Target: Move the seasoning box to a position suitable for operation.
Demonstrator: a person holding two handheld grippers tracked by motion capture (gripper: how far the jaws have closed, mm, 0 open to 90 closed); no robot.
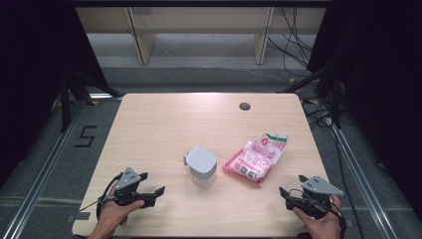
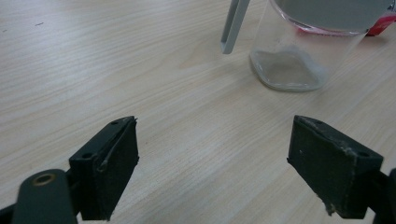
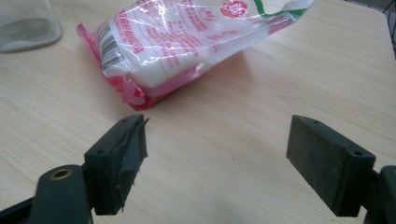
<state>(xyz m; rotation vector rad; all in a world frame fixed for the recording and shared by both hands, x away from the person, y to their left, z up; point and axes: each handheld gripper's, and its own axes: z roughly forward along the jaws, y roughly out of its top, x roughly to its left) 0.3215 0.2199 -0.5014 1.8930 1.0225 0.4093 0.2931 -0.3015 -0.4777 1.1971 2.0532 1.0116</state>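
A clear glass jar (image 1: 201, 168) with a grey lid stands upright in the middle of the wooden table (image 1: 164, 124); its grey clasp hangs at the left side. In the left gripper view the jar (image 2: 299, 51) stands ahead and to the right. A pink and white plastic bag (image 1: 256, 156) of white powder lies flat to the jar's right, and the bag (image 3: 187, 42) fills the upper part of the right gripper view. My left gripper (image 1: 152, 191) rests open near the front left edge. My right gripper (image 1: 292, 188) is open at the front right, short of the bag.
A round cable hole (image 1: 244, 106) sits near the table's far edge. Beyond the table are wooden shelf legs (image 1: 142, 40) and loose cables (image 1: 298, 55) on the floor. Metal rails (image 1: 45, 169) run along both sides.
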